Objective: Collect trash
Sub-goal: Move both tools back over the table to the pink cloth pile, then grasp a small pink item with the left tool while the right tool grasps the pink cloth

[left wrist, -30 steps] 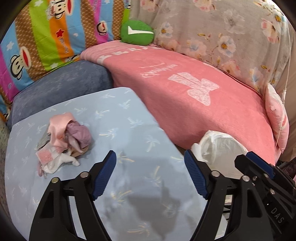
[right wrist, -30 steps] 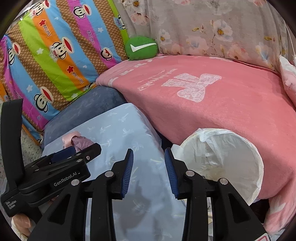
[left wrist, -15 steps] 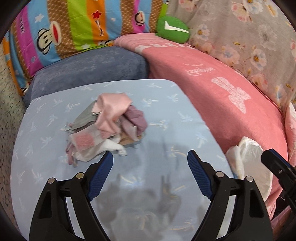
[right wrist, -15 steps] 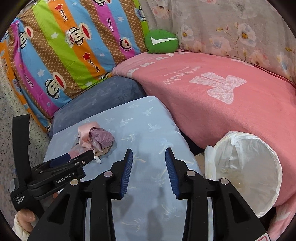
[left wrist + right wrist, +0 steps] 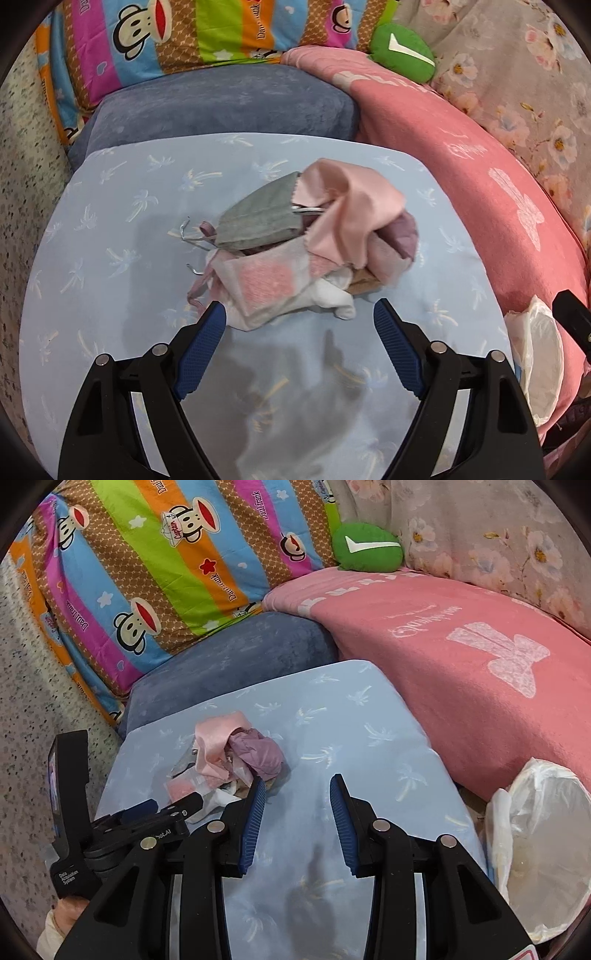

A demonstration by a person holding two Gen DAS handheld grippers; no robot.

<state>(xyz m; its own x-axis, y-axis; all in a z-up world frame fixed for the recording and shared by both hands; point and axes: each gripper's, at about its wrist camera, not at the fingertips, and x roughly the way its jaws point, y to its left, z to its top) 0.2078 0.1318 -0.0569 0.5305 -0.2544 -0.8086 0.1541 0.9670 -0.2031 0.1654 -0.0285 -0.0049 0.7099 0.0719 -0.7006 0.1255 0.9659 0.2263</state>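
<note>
Left gripper [image 5: 300,314] is spread wide, nothing between the pads, hovering low over the light blue table [image 5: 110,229] with the trash pile [image 5: 306,243] right in front of it. Its left fingertip [image 5: 212,314] sits at the near edge of the pile, at the white and pink cloth; can't tell if it's actually touching. Right fingertip is clear of the pile, over bare tablecloth. Pile is a crumpled heap: grey face mask [image 5: 258,221], pink cloth [image 5: 343,210], mauve wad [image 5: 402,236], white scraps, lying mid-table, slightly toward the sofa side. Right gripper [image 5: 297,786] is partly apart, a narrower gap than the left, holding nothing, above the table. Its left pad [image 5: 255,812] overlaps the pile's right edge in its own view, contact unclear. From that view the left gripper's body is low left, beside the pile [image 5: 240,757]. White bag-lined bin [image 5: 546,849] stands off the table's right edge, against the pink blanket [image 5: 461,646], mouth open. Blue cushion [image 5: 221,99] sits behind the table.
</note>
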